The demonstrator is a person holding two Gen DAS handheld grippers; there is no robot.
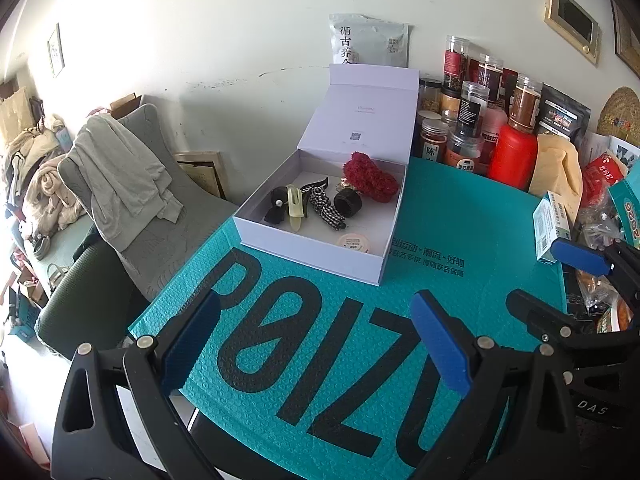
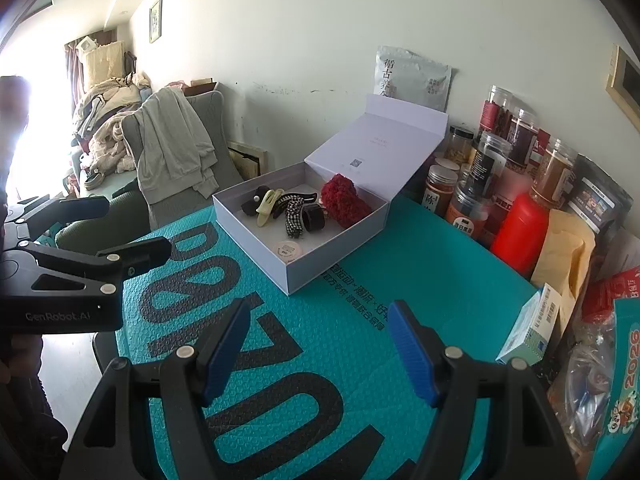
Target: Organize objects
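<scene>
Both the left gripper [image 1: 316, 344] and the right gripper [image 2: 320, 350] are held spread, grasping nothing, over the teal mat [image 2: 360, 280]. Hair clips [image 1: 294, 200], a red scrunchie [image 1: 370, 178] and a small round tin [image 1: 354, 242] are contained in the open white box [image 1: 316, 256].

Daylight from left, window [image 2: 24, 128] blown out; fisheye edges bent, dark.

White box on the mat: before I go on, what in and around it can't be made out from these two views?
- White box, both views: the near wall hides the floor strip behind it and part of the round pink lid.
- Red fluffy piece, both views: covers whatever lies under it.
- Lid print: too small to read.
- Jars: front ones hide the back row.
- Calendar: cut off by the picture edge.
</scene>
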